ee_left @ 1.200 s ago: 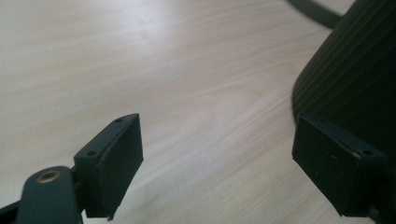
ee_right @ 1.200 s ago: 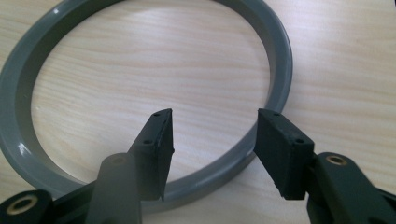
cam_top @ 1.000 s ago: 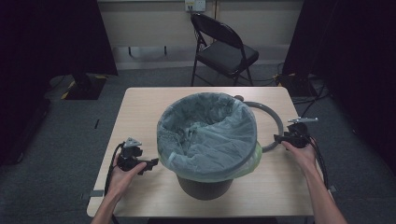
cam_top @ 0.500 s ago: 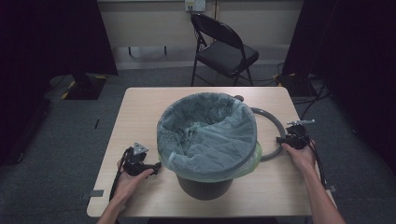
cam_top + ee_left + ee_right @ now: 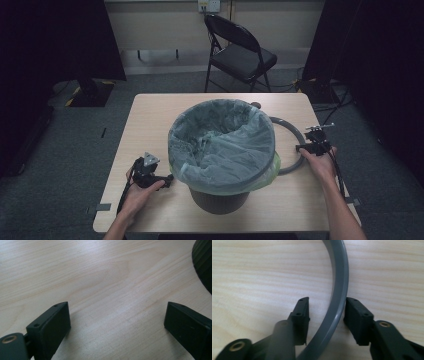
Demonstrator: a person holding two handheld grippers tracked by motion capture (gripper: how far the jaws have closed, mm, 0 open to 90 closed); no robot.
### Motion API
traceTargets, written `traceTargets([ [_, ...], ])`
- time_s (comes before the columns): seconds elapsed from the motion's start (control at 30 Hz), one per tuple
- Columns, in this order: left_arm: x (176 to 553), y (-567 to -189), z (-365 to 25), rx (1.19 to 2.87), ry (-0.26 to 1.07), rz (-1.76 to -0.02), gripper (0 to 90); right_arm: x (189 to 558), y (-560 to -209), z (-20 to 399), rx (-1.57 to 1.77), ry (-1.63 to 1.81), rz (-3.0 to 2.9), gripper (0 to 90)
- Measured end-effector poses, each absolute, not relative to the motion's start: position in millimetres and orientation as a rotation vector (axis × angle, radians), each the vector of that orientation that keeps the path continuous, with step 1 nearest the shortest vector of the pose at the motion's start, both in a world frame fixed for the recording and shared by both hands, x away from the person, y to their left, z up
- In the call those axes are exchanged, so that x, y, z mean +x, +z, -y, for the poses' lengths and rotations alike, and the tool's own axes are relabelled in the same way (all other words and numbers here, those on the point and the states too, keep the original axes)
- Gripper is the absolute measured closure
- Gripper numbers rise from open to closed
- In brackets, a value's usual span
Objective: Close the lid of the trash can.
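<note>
A grey ring (image 5: 294, 145) lies flat on the table at centre right of the high view, its left part hidden behind the bin (image 5: 220, 150). The bin, dark and upright at frame centre, is lined with a pale translucent bag (image 5: 225, 135) folded over its rim.

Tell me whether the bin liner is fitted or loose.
Fitted: the bin liner is spread open and folded over the bin's rim.

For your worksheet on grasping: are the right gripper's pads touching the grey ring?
Cannot tell: in the right gripper view the right gripper straddles the grey ring; left gap plain, right unclear.
</note>
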State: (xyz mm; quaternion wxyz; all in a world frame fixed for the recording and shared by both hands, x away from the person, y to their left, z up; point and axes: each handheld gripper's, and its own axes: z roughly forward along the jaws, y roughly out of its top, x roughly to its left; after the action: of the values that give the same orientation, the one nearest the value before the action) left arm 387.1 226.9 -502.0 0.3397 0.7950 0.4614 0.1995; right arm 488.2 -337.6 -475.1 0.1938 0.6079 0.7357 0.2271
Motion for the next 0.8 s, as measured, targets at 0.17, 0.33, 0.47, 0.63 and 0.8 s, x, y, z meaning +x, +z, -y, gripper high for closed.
traceTargets([
  [0.17, 387.7, -502.3, -226.6, 2.068, 0.511, -1.202, 5.6, 493.0, -472.9, 335.4, 1.740, 0.605, -2.049, 69.3],
  [0.33, 388.4, -502.1, -226.6, 2.072, 0.514, -1.203, 5.1, 498.3, -471.5, 332.2, 1.761, 0.584, -2.049, 75.5],
  [0.47, 388.5, -502.3, -226.4, 2.069, 0.512, -1.204, 5.0, 499.4, -471.3, 329.2, 1.754, 0.570, -2.050, 78.6],
  [0.63, 388.9, -502.5, -225.9, 2.064, 0.512, -1.208, 4.6, 501.9, -470.4, 329.0, 1.769, 0.566, -2.052, 79.0],
  [0.8, 389.1, -502.5, -225.9, 2.064, 0.514, -1.206, 4.5, 507.2, -470.2, 327.0, 1.784, 0.570, -2.046, 79.2],
])
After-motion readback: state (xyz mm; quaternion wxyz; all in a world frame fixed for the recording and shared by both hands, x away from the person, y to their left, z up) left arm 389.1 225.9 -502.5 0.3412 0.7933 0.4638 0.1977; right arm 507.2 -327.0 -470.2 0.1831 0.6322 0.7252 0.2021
